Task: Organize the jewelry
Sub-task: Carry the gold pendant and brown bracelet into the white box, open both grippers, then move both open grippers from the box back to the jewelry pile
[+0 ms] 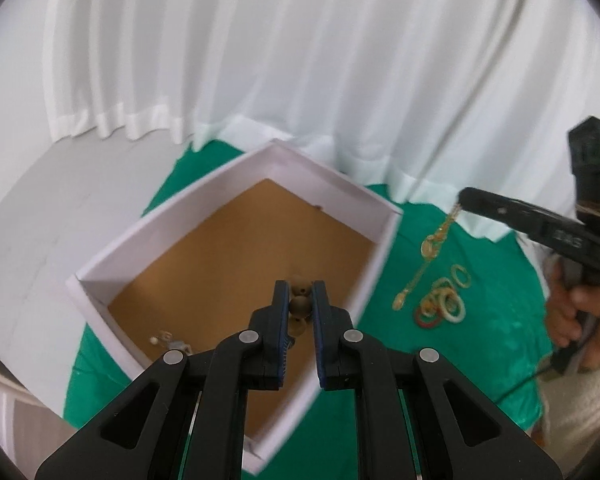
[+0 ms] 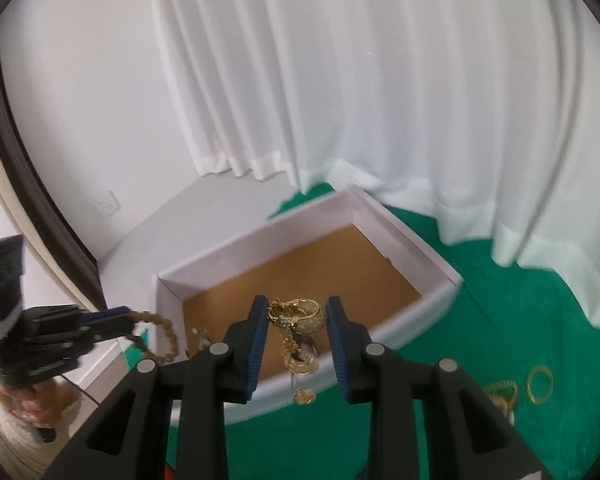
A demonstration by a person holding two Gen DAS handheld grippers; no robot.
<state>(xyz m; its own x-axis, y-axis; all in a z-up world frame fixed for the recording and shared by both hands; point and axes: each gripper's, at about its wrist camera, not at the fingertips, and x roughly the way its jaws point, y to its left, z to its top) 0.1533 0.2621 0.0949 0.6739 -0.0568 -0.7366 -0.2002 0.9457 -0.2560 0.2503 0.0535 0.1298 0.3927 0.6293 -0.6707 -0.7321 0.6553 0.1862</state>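
A green cloth (image 1: 452,344) carries the white box (image 1: 235,216). Above the box, the left claw (image 1: 300,296) clenches a brown bead bracelet (image 1: 300,307); the right claw (image 2: 297,312) grips a gold jewelry tangle (image 2: 300,316). Loose rings (image 1: 446,300) lie beside the box.

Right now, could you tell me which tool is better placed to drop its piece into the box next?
Left, probably. The left tool already holds its wooden bead bracelet above the box floor. The right tool grips a gold jewelry cluster whose chain hangs over the near wall.
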